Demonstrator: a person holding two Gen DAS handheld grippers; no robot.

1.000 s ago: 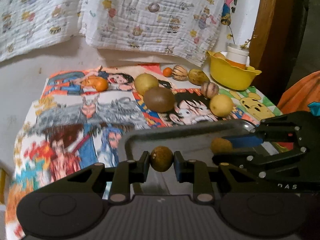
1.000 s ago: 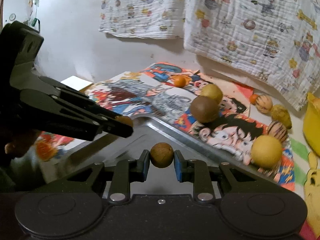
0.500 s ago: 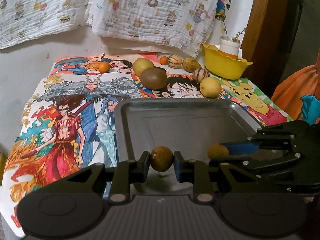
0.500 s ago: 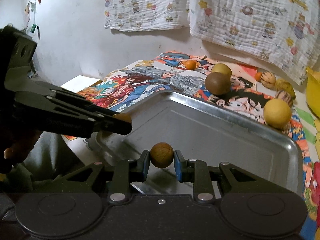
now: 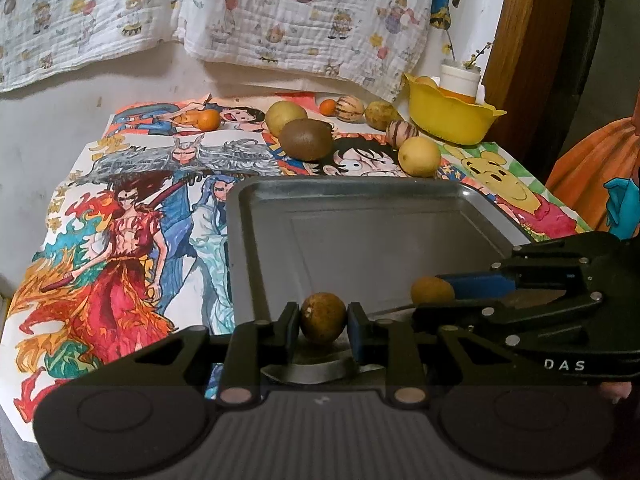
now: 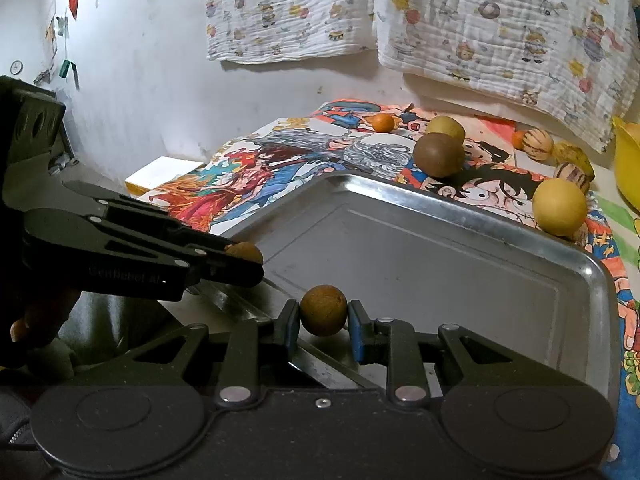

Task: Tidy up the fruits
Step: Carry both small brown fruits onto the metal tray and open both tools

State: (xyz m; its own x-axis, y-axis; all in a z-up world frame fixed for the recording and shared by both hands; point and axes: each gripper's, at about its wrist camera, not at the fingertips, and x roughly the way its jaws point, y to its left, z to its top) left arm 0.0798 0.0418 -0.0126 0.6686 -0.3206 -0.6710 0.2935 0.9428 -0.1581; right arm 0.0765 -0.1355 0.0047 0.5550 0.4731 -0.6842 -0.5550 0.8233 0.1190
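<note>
My left gripper (image 5: pixel 323 322) is shut on a small brown round fruit (image 5: pixel 323 318) over the near edge of a metal tray (image 5: pixel 360 208). My right gripper (image 6: pixel 323 316) is shut on a second small brown fruit (image 6: pixel 323 310), also over the tray's (image 6: pixel 460 216) near edge. Each gripper shows in the other's view: the right one (image 5: pixel 432 292) at the lower right, the left one (image 6: pixel 244 256) at the left. Beyond the tray lie a kiwi (image 5: pixel 306 139), a yellow fruit (image 5: pixel 419 157), a green-yellow fruit (image 5: pixel 286 117), striped fruits (image 5: pixel 350 108) and a small orange (image 5: pixel 209 120).
A yellow bowl (image 5: pixel 448 114) with a white cup stands at the back right. A cartoon-print cloth (image 5: pixel 132 208) covers the table. Printed cloths hang on the wall behind. A wooden frame (image 5: pixel 524 40) rises at the right. A white box (image 6: pixel 160 172) sits off the table's left.
Both grippers, each still holding its fruit, have pulled back toward the tray's near edge, so the tray and table show more fully.
</note>
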